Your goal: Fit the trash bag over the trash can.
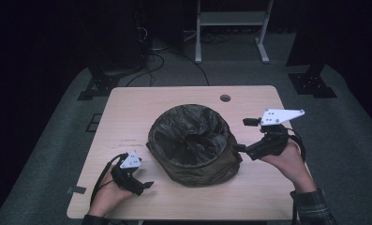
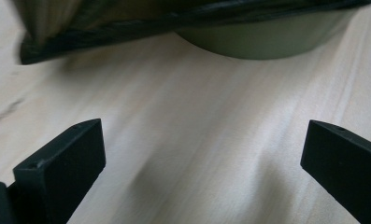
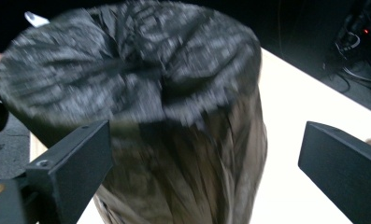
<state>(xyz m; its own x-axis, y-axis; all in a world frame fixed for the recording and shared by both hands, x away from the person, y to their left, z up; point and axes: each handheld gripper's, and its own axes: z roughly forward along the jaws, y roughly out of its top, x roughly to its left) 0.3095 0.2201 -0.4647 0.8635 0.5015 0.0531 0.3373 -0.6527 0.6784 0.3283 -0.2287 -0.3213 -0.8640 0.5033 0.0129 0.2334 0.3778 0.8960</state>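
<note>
Round bin (image 1: 193, 161) stands upright at centre of the high view, on the light wooden table (image 1: 127, 112), slightly right of the tabletop's middle. Black bin bag (image 1: 190, 133) lines it, crinkled, mouth open, top edge folded over the rim and down the outside. In the left gripper view, bag hem (image 2: 127, 30) hangs above the olive base (image 2: 267, 44).

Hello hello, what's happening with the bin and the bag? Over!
Left gripper open, low by bin. Right gripper open beside bag. Bag lines bin. Nothing blocking.
</note>
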